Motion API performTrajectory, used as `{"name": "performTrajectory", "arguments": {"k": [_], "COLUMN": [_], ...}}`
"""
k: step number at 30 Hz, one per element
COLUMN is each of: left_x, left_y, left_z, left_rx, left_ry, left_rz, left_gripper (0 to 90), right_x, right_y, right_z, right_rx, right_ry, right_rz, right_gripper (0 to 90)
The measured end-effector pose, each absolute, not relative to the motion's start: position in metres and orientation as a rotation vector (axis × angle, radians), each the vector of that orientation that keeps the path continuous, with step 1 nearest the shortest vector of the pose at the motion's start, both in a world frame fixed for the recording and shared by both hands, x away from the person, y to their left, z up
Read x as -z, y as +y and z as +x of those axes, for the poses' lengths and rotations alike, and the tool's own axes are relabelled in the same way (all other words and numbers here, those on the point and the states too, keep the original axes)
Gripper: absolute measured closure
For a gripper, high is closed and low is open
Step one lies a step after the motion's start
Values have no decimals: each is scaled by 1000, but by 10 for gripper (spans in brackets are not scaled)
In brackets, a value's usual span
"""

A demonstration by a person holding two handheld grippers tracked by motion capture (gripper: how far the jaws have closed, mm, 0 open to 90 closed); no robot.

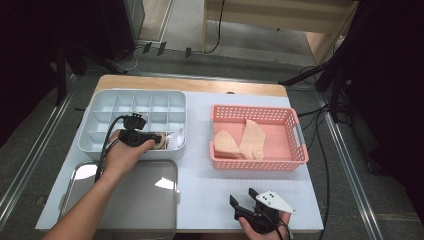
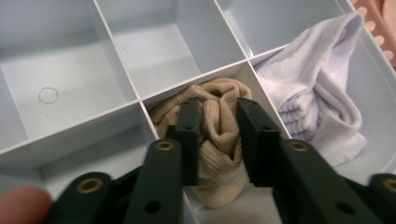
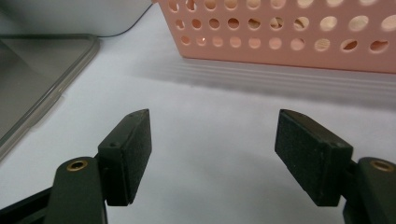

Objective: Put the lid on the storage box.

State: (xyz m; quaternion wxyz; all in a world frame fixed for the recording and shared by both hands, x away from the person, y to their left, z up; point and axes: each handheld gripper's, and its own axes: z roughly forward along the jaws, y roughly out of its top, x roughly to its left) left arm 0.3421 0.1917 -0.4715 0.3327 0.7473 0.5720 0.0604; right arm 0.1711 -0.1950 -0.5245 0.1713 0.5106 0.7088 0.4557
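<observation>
A white divided organizer stands at the table's back left. My left gripper reaches into one of its front compartments. In the left gripper view, that gripper is shut on a rolled beige sock which sits inside the compartment. A folded white sock fills the compartment to the right of it. Two more beige socks lie in the pink basket at the right. My right gripper rests open near the table's front edge, with nothing between its jaws.
A shallow metal tray lies at the front left, in front of the organizer, and its rim is to the left of the right gripper. The perforated wall of the pink basket stands just beyond the right gripper. Cables run across the floor.
</observation>
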Motion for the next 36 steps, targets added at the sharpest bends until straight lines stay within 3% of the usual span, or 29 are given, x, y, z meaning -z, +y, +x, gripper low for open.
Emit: {"name": "performTrajectory", "arguments": {"k": [10,12,17,21,36], "left_x": [458,456,451,446,445], "left_y": [196,196,193,191,205], "left_z": [326,323,312,301,261], "left_rx": [-240,-247,-355,-472,-524], "left_ry": [1420,1404,1372,1353,1283], "left_rz": [1862,1840,1815,1808,1688], "left_gripper": [444,363,17,0,0], "right_x": [525,525,525,525,524], "right_y": [-195,-195,-195,-195,-196], "right_z": [171,171,171,171,171], "right_rx": [-1293,-1294,-1295,-1295,-1295], "right_ry": [2012,2010,2009,2010,2003], "right_rz": [1457,1460,1458,1453,1453], "right_gripper": [275,275,273,273,272]}}
